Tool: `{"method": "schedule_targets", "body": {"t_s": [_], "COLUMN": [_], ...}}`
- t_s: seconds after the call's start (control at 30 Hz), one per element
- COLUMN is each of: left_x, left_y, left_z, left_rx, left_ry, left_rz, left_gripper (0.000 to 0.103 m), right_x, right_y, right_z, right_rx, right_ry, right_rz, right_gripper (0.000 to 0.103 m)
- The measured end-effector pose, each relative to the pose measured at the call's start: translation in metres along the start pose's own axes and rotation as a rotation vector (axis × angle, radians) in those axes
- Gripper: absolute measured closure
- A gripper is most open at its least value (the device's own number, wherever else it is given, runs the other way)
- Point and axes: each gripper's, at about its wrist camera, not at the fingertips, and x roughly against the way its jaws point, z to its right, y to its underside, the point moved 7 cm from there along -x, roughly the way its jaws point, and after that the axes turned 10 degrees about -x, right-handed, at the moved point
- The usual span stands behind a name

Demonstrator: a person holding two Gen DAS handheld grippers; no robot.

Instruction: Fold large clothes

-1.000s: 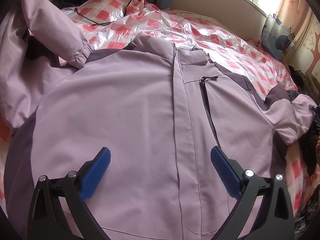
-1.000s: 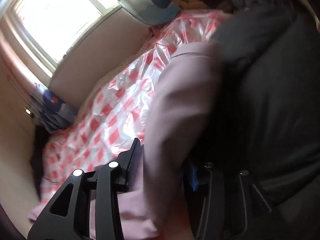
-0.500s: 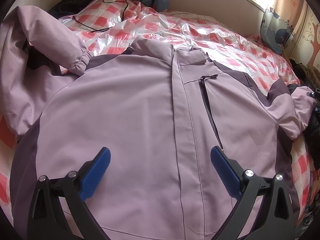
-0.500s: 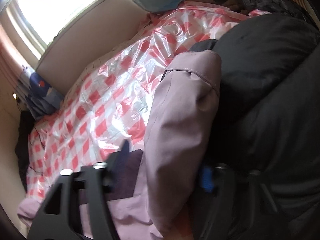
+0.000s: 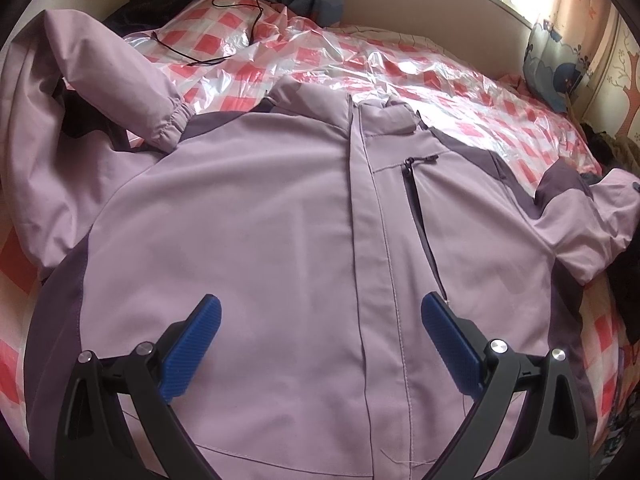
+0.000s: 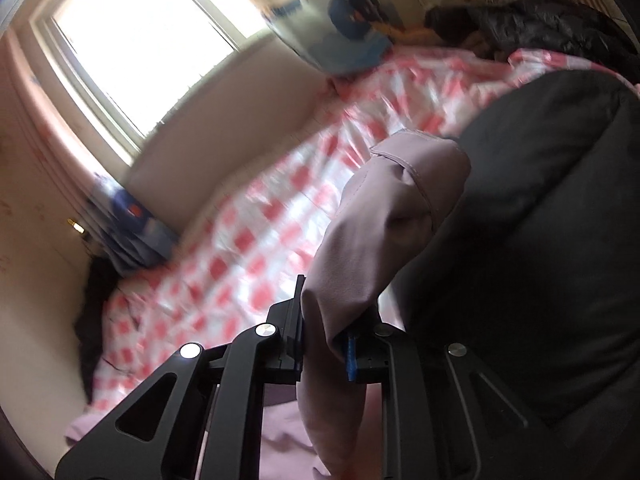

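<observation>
A large lilac jacket (image 5: pixel 260 208) with dark purple panels lies front up on the bed, zipped, collar toward the far side. Its one sleeve (image 5: pixel 116 76) is folded in at the upper left, cuff resting on the shoulder. My left gripper (image 5: pixel 320 320) hovers open and empty above the jacket's lower front, blue pads (image 5: pixel 192 344) wide apart. My right gripper (image 6: pixel 324 344) is shut on the other lilac sleeve (image 6: pixel 384 216) near its cuff and holds it lifted off the bed.
The bed has a red-and-white checked cover under clear plastic (image 5: pixel 400 60). A black cable (image 5: pixel 224 20) lies at the far left. Dark clothing (image 6: pixel 560 200) is piled at the right edge. A cushion (image 5: pixel 556 64) leans by the window wall.
My right gripper has closed on the sleeve and raised it, the view swinging toward the window. My left gripper has drifted slightly back, still open above the jacket.
</observation>
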Motion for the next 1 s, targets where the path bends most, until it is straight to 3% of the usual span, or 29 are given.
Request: {"method": "schedule_targets", "body": {"t_s": [0.3, 0.5, 0.57, 0.73, 0.87, 1.0], "left_x": [0.027, 0.046, 0.052, 0.072, 0.086, 0.100], "left_y": [-0.008, -0.008, -0.008, -0.003, -0.002, -0.003], "left_z": [-0.026, -0.057, -0.069, -0.107, -0.128, -0.148], "left_rx": [0.103, 0.169, 0.204, 0.291, 0.336, 0.364], "left_ry": [0.012, -0.009, -0.006, -0.047, -0.072, -0.113], "left_rz": [0.060, 0.095, 0.105, 0.143, 0.175, 0.210], "left_gripper": [0.007, 0.007, 0.007, 0.007, 0.007, 0.007], "right_x": [0.054, 0.065, 0.065, 0.047, 0.017, -0.018], "right_y": [0.001, 0.059, 0.093, 0.193, 0.291, 0.410], "right_z": [-0.136, -0.261, -0.303, -0.365, -0.387, -0.387], "right_rx": [0.113, 0.264, 0.336, 0.484, 0.594, 0.713], "right_ry": [-0.222, -0.365, -0.410, -0.467, -0.481, -0.466], "right_rz": [0.067, 0.017, -0.009, -0.104, -0.222, -0.361], "right_gripper": [0.088, 0.088, 0.088, 0.088, 0.088, 0.088]}}
